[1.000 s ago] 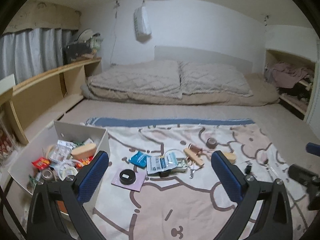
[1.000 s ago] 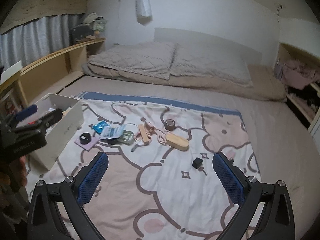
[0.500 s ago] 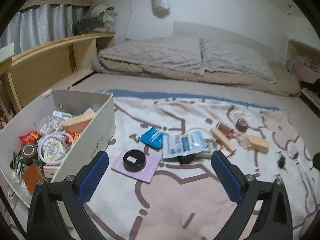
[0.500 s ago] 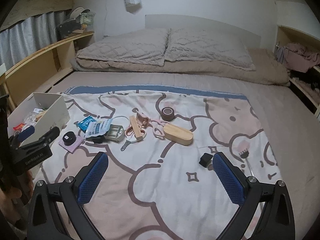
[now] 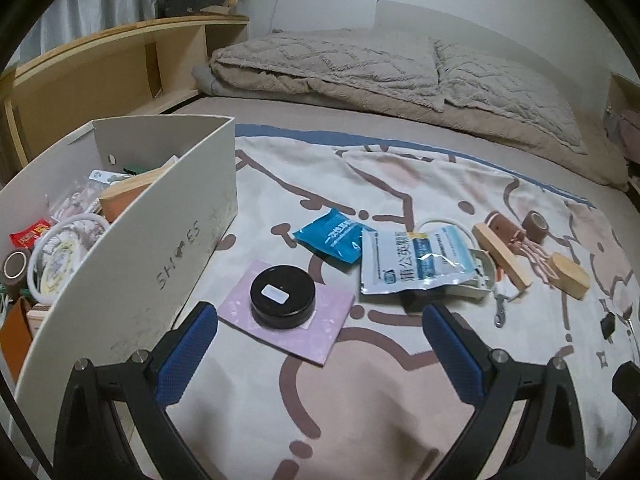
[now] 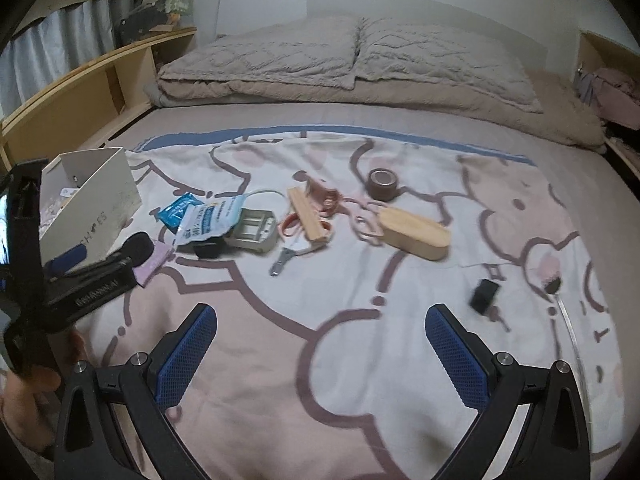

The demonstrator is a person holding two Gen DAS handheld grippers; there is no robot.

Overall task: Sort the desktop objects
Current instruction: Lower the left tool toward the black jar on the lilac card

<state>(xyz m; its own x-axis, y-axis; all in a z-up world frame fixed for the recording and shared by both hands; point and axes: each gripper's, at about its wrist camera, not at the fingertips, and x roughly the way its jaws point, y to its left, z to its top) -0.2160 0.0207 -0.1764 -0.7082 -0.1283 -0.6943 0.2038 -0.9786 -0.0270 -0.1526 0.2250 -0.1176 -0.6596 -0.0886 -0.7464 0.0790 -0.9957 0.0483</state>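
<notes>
The left tool (image 5: pixel 320 334) hangs released, its blue pads wide apart, just above the patterned blanket (image 5: pixel 360 400) spread on the bed, with nothing between them. Just ahead of it a round black tin (image 5: pixel 283 297) sits on a lilac card (image 5: pixel 288 322), near the long side of a white shoe box (image 5: pixel 160 248) standing at the blanket's left edge and already holding snack packets, a tape roll and a wooden piece. Beyond the tin lie a blue sachet (image 5: pixel 334 240) and a silver-white pouch (image 5: pixel 416 260), the pouch overlapping a grey battery charger (image 6: pixel 254 234). The right tool (image 6: pixel 320 340) is likewise released and empty, over the blanket's near middle. Ahead of it, toward the blanket's centre, lie a wooden strip (image 6: pixel 306 216) across orange-handled scissors (image 6: pixel 294 228), a brown tape roll (image 6: pixel 383 184) and an oval wooden box (image 6: pixel 414 232); a small black cube (image 6: pixel 484 295) rests nearer the right edge.
</notes>
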